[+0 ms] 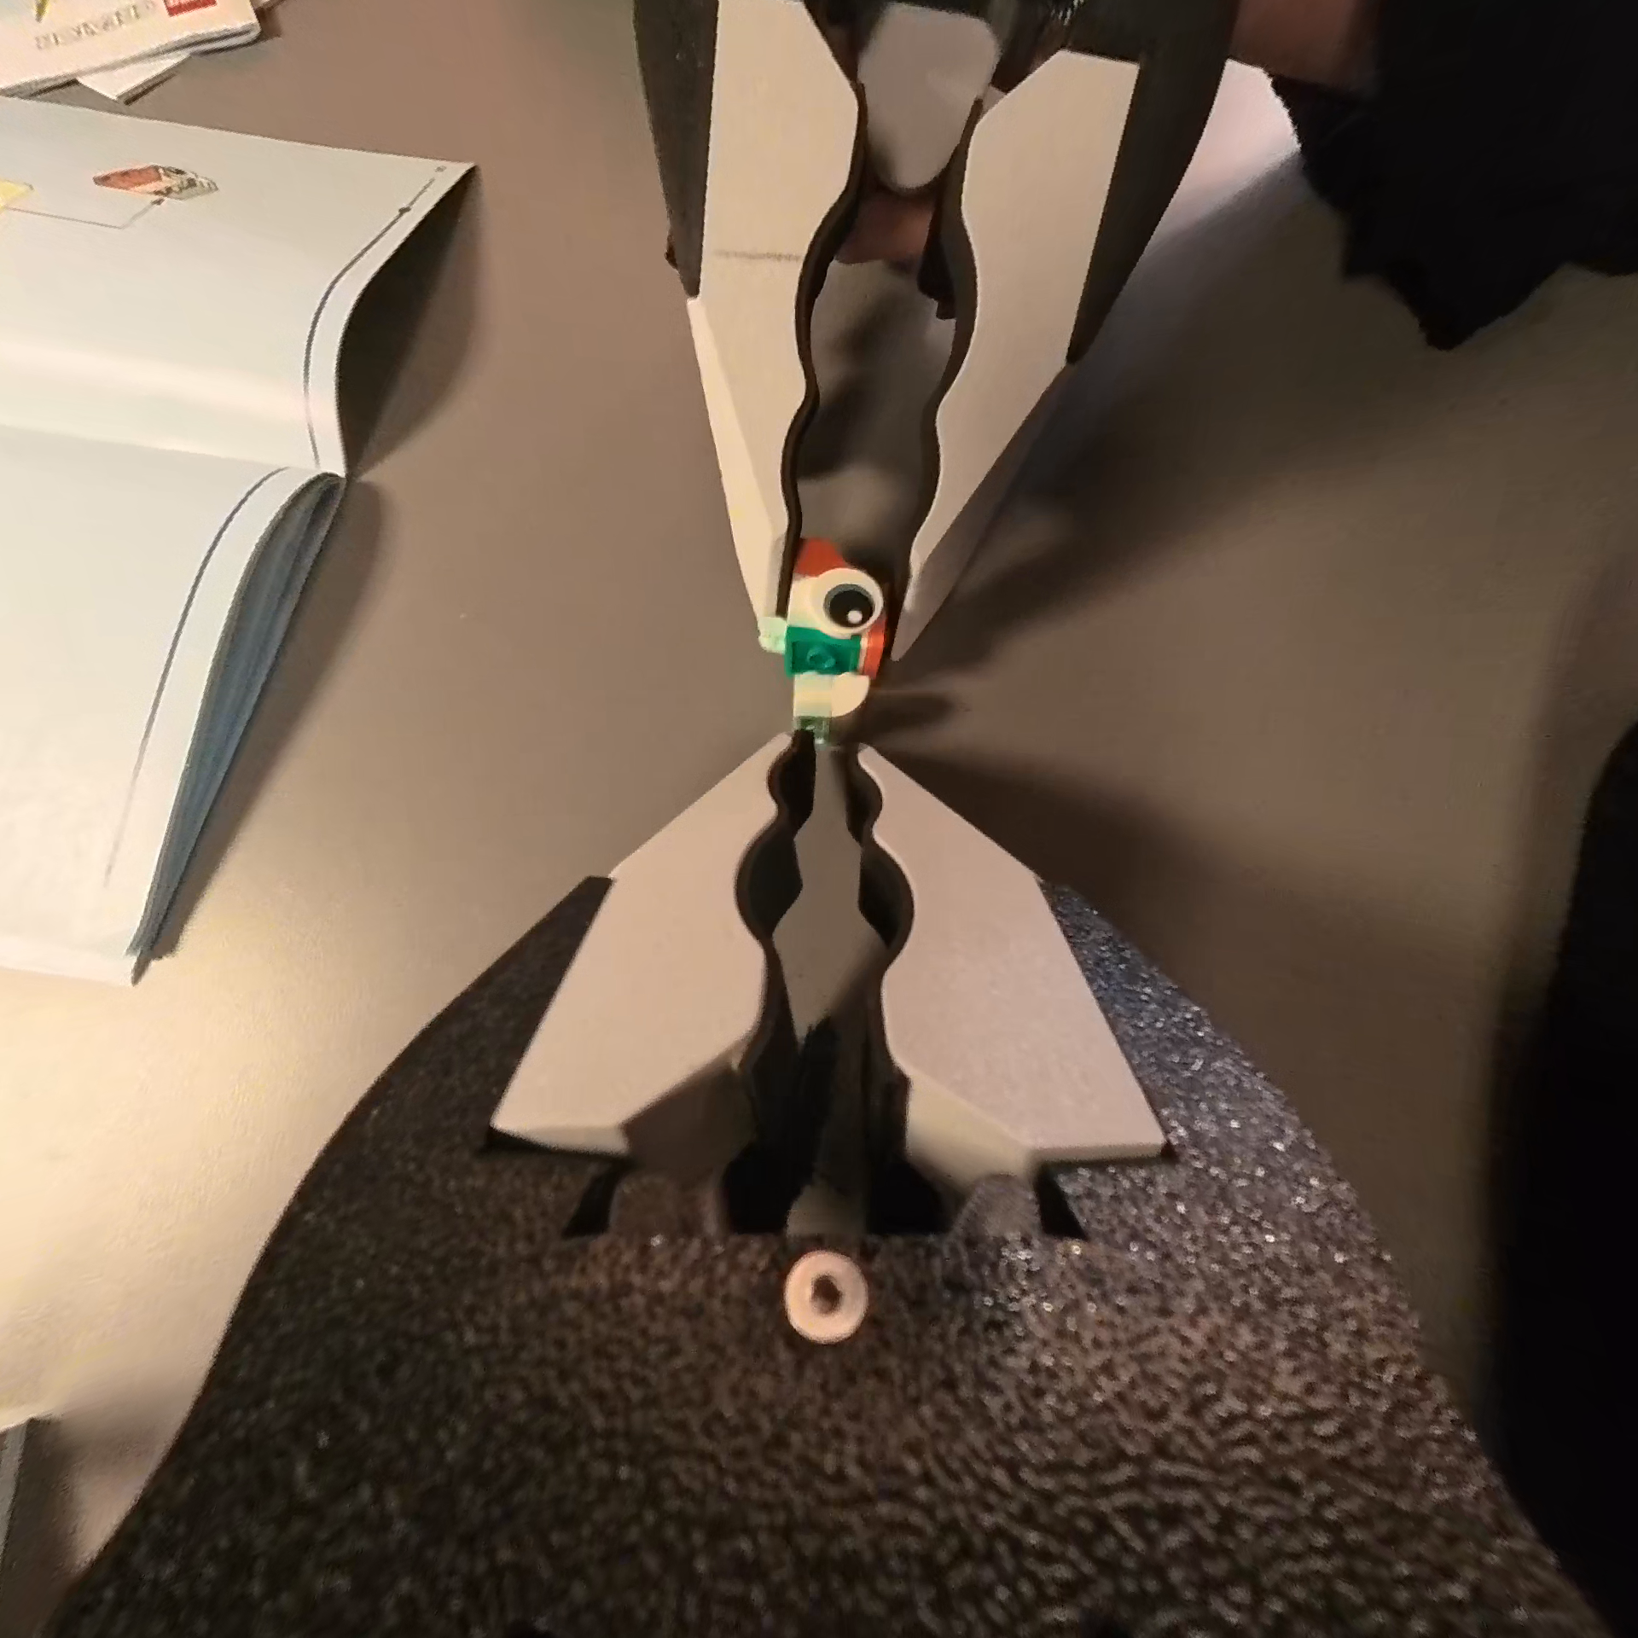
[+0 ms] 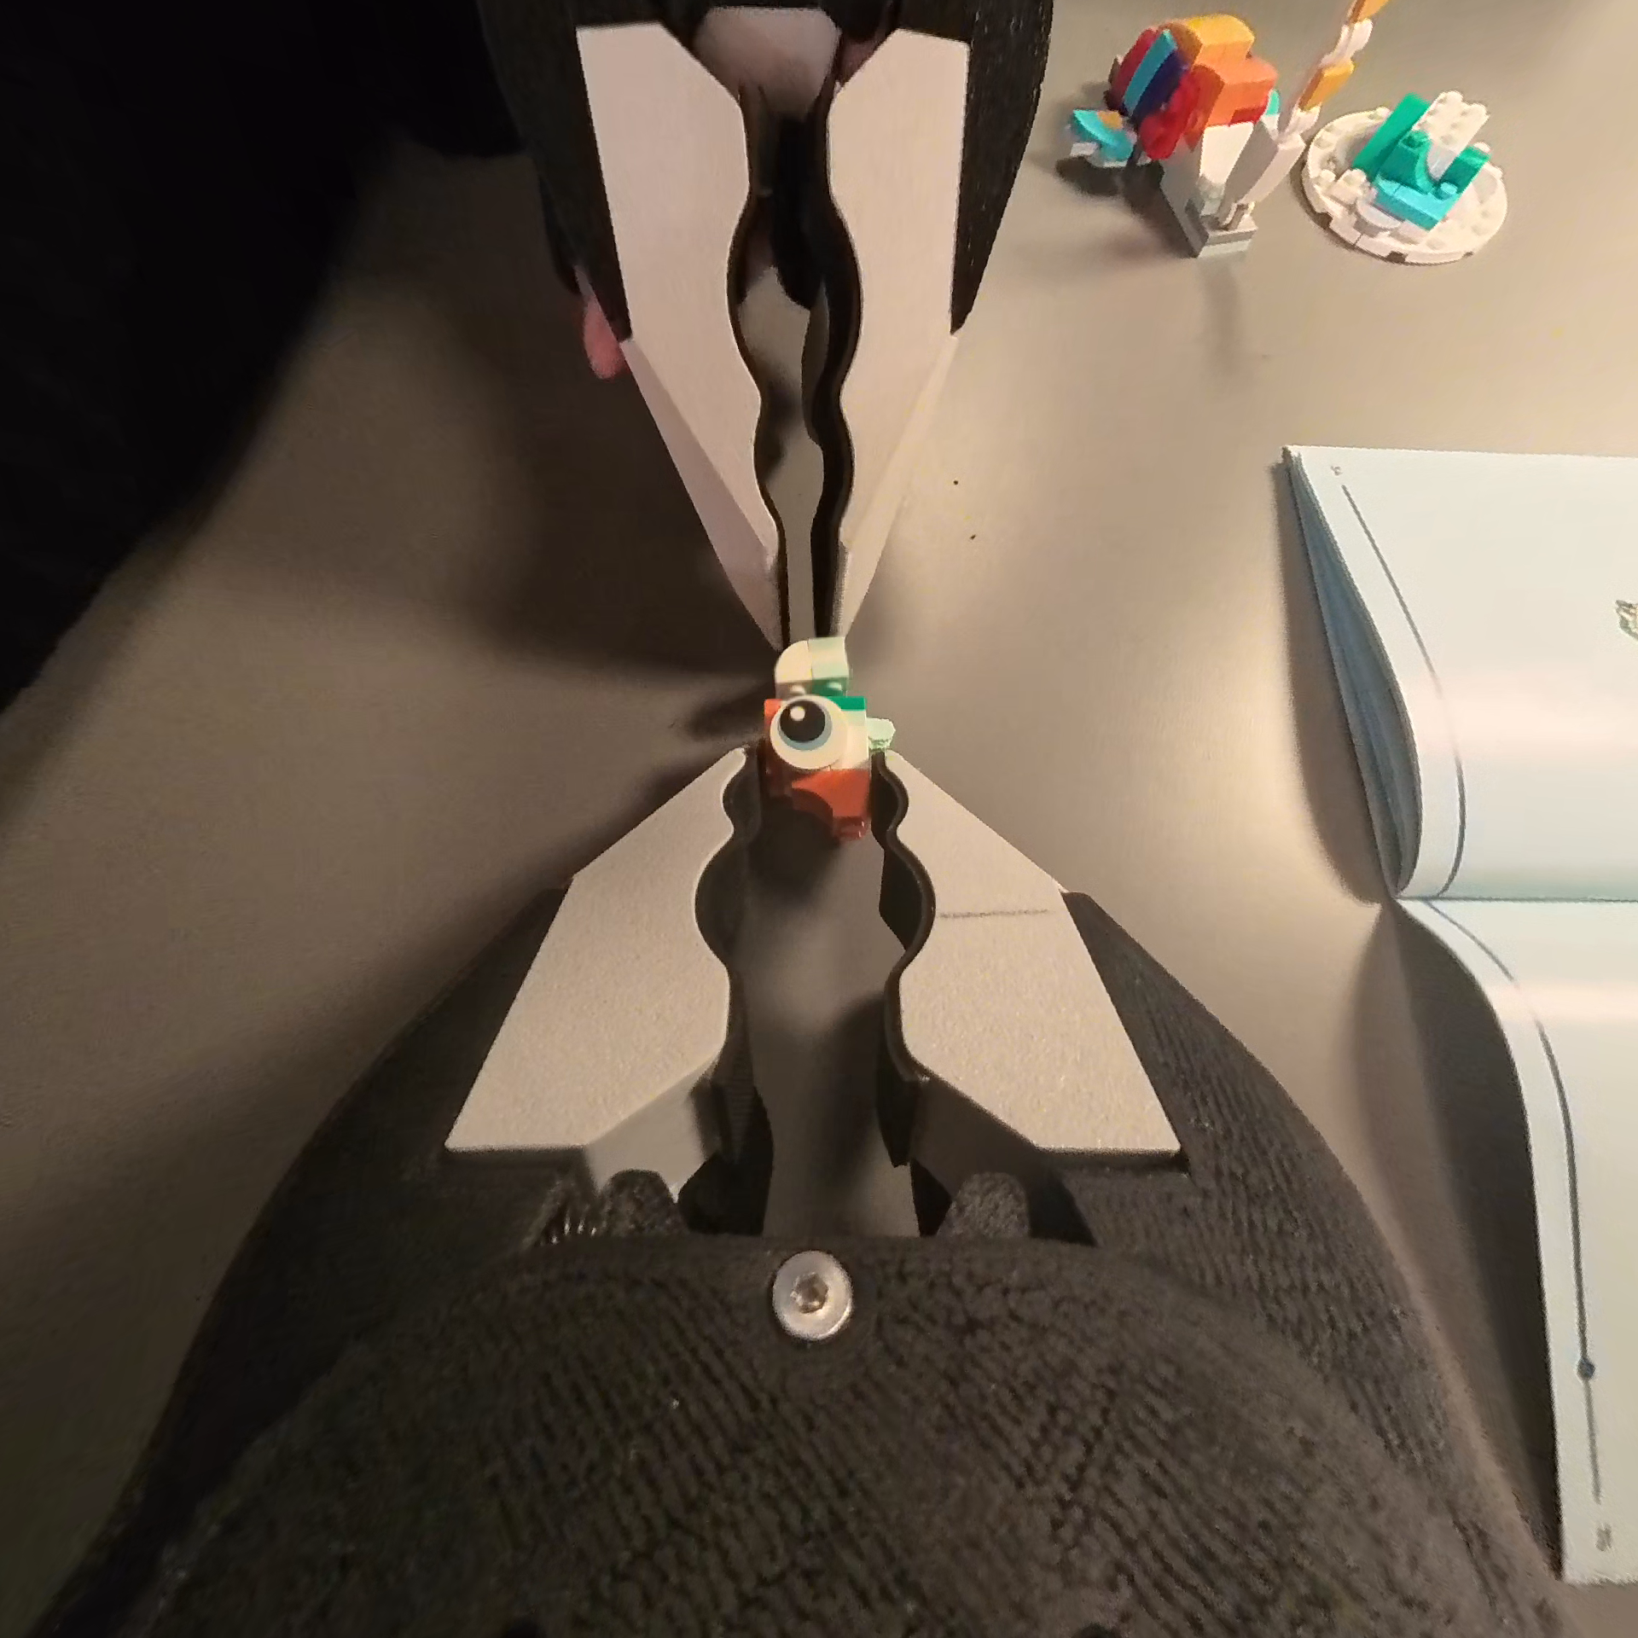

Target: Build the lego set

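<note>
The two grippers meet tip to tip above the grey worktop [image 2: 1152, 372], sharing one small lego assembly [image 2: 820, 753] of orange, white and green bricks with a round printed eye tile.

The right gripper [image 2: 808, 780] is closed to a narrow gap, its wavy dark-lined fingers [image 2: 895, 833] pinching the orange end of the assembly. The left gripper [image 1: 820, 740] is nearly closed; its tips touch the assembly's white-and-pale-green end [image 1: 820, 700], on a tiny translucent green piece, though whether they truly clamp it is hard to tell.

In the left wrist view the right gripper [image 1: 842, 612] reaches in from the top, holding the assembly [image 1: 833, 620] off the worktop.

An open pale-blue instruction booklet [image 1: 159, 461] lies flat to one side. Farther back in the right wrist view stand a multicoloured brick build on a grey stand [image 2: 1188, 115] and a round white plate [image 2: 1454, 226] carrying teal and green bricks [image 2: 1409, 159].
</note>
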`<control>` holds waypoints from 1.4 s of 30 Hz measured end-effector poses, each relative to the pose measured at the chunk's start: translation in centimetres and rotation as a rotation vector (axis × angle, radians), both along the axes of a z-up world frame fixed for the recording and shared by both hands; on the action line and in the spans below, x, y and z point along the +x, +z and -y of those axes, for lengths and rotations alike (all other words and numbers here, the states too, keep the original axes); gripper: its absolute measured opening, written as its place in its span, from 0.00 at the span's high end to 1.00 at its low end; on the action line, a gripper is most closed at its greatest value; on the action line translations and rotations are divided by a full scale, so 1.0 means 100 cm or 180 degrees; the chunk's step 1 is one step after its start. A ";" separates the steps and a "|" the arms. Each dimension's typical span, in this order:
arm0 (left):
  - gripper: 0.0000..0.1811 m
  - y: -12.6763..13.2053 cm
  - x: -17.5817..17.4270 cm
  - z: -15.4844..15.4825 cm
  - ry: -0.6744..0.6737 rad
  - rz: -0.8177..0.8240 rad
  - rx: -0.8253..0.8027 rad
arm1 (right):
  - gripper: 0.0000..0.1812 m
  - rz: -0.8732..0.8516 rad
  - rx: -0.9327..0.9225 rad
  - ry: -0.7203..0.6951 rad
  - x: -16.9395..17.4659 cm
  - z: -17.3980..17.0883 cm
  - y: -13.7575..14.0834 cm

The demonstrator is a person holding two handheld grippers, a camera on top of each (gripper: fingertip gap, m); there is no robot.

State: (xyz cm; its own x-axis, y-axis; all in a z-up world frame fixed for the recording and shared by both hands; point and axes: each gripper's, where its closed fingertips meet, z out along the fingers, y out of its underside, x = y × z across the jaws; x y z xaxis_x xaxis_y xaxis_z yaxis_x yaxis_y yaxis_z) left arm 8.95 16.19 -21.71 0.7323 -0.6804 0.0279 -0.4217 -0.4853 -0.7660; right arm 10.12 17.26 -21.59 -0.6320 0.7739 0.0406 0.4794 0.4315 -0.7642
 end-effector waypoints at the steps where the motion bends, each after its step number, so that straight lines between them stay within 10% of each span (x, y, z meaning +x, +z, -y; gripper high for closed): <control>1: 0.97 0.000 0.000 0.000 0.0000 -0.0001 -0.0001 | 0.87 0.0001 0.0008 0.0010 -0.001 0.000 0.000; 18: 0.82 0.001 -0.003 -0.001 -0.0223 -0.0086 0.0162 | 0.88 0.0052 0.0108 0.0023 0.001 0.002 -0.002; 42: 0.94 0.000 0.005 -0.002 -0.0738 0.0015 0.0185 | 0.87 0.0047 0.0126 -0.0192 0.001 0.007 -0.001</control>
State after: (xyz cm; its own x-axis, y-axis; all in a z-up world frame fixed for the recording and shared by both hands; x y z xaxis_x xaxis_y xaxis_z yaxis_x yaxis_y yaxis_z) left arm 9.46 16.41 -21.73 0.5562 -0.8310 -0.0133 -0.5131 -0.3307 -0.7920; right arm 10.17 16.57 -21.66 -0.5850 0.8086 0.0630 0.5164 0.4313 -0.7398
